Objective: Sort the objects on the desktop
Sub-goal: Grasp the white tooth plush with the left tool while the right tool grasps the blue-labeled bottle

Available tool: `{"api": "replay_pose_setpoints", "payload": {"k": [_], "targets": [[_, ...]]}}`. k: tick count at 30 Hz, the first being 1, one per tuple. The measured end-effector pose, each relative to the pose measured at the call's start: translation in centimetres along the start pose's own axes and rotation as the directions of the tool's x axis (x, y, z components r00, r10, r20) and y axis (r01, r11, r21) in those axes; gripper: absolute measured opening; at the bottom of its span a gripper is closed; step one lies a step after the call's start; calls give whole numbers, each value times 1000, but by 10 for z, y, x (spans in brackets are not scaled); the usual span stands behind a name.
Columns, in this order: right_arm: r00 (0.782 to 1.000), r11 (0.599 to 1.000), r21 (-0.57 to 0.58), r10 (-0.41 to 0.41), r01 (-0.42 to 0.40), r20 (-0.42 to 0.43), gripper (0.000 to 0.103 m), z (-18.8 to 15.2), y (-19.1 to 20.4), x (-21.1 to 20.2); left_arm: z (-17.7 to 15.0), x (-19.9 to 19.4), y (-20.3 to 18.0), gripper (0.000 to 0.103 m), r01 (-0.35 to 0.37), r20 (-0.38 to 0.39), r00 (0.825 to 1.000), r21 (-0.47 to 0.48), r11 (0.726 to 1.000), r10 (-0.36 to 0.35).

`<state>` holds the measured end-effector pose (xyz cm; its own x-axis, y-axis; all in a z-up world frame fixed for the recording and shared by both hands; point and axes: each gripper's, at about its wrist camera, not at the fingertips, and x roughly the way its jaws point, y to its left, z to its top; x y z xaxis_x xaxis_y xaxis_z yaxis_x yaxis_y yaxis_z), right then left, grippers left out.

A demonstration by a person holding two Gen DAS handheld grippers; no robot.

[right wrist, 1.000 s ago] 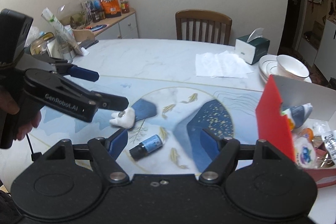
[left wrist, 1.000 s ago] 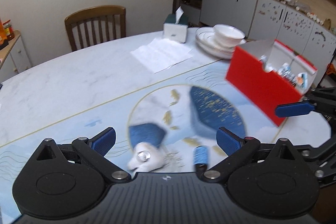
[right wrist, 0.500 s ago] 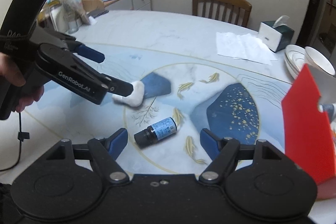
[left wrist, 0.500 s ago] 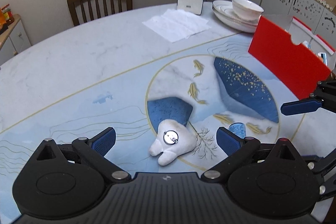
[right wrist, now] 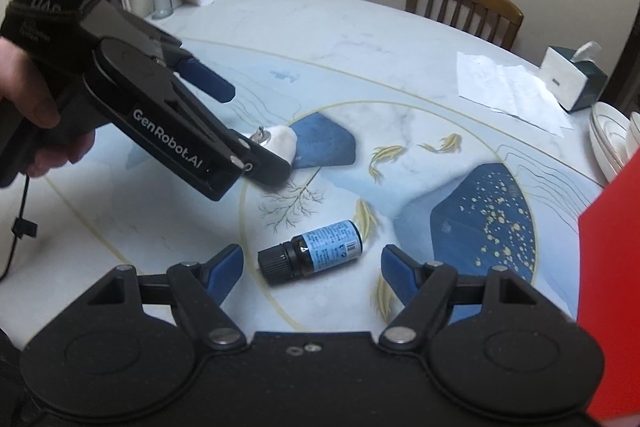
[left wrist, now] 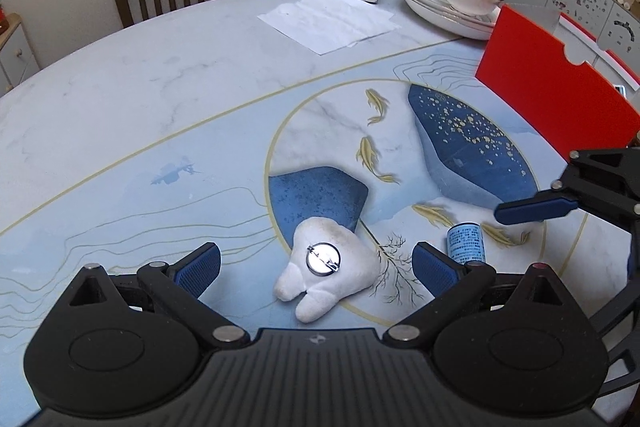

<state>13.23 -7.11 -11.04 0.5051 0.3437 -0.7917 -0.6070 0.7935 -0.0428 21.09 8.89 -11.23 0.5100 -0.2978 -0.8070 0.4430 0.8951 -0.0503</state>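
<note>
- Two grippers hover low over the table (left wrist: 120, 99), a glossy marble-look top printed with blue stones and gold fish.
- Left gripper (left wrist: 316, 263): jaws spread wide and empty, straddling the plush tooth (left wrist: 326, 273), soft, white, with a round metal badge on it.
- Right gripper (right wrist: 312, 267): jaws wide apart, holding nothing; the bottle (right wrist: 310, 253) lies on its side between the blue pads, dark glass, ribbed black cap, pale blue label.
- Red box (left wrist: 556, 95), smooth card, stands at the table's right edge, well apart from both items.
- Left gripper is angled down, gripped by a hand (right wrist: 40, 119).
</note>
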Motion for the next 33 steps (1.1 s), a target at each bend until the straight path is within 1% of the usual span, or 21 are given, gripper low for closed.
{"api": "replay_pose_setpoints", "payload": {"k": [4, 7, 10, 14, 16, 17, 21, 22, 24, 26, 29, 31, 33], "targets": [[1000, 1000, -14, 8, -8, -14, 75, 1, -2, 9, -1, 8, 0, 102, 0, -4, 1000, 5, 1000, 0], [1000, 1000, -13, 15, -15, -21, 75, 3, -5, 15, -1, 11, 2, 102, 22, -12, 1000, -4, 1000, -22], [999, 1000, -10, 25, -25, -26, 74, 3, -6, 17, -2, 13, 0, 101, 26, -13, 1000, 2, 1000, -26], [999, 999, -6, 42, -42, -34, 73, 3, -7, 20, -4, 15, 0, 96, 40, -18, 999, -4, 999, -40], [998, 999, -1, 46, -47, -34, 73, 4, -8, 21, -5, 15, 0, 91, 39, -13, 999, -3, 999, -39], [998, 999, 0, 48, -48, -34, 73, 4, -8, 21, -5, 15, 0, 91, 39, -11, 999, -2, 999, -39], [998, 998, 10, 56, -56, -31, 71, 3, -9, 21, -4, 14, 1, 79, 37, -2, 999, 1, 999, -37], [998, 998, 11, 58, -58, -30, 70, 3, -9, 21, -4, 13, 0, 77, 36, -2, 999, 4, 999, -36], [998, 998, 15, 62, -61, -28, 68, 4, -10, 21, -4, 13, 0, 75, 36, -6, 999, 8, 999, -36], [998, 998, 15, 66, -65, -25, 62, 4, -10, 20, -4, 12, -3, 70, 33, -12, 999, 18, 999, -33], [998, 998, 12, 60, -60, -24, 62, 4, -10, 20, -4, 11, -7, 62, 34, -17, 999, 38, 999, -34], [998, 998, 19, 53, -53, -26, 62, 3, -9, 19, -5, 9, -9, 54, 33, -19, 999, 43, 999, -32], [999, 999, 28, 43, -42, -29, 62, 1, -10, 16, -5, 8, -11, 53, 31, -24, 999, 48, 998, -30]]}}
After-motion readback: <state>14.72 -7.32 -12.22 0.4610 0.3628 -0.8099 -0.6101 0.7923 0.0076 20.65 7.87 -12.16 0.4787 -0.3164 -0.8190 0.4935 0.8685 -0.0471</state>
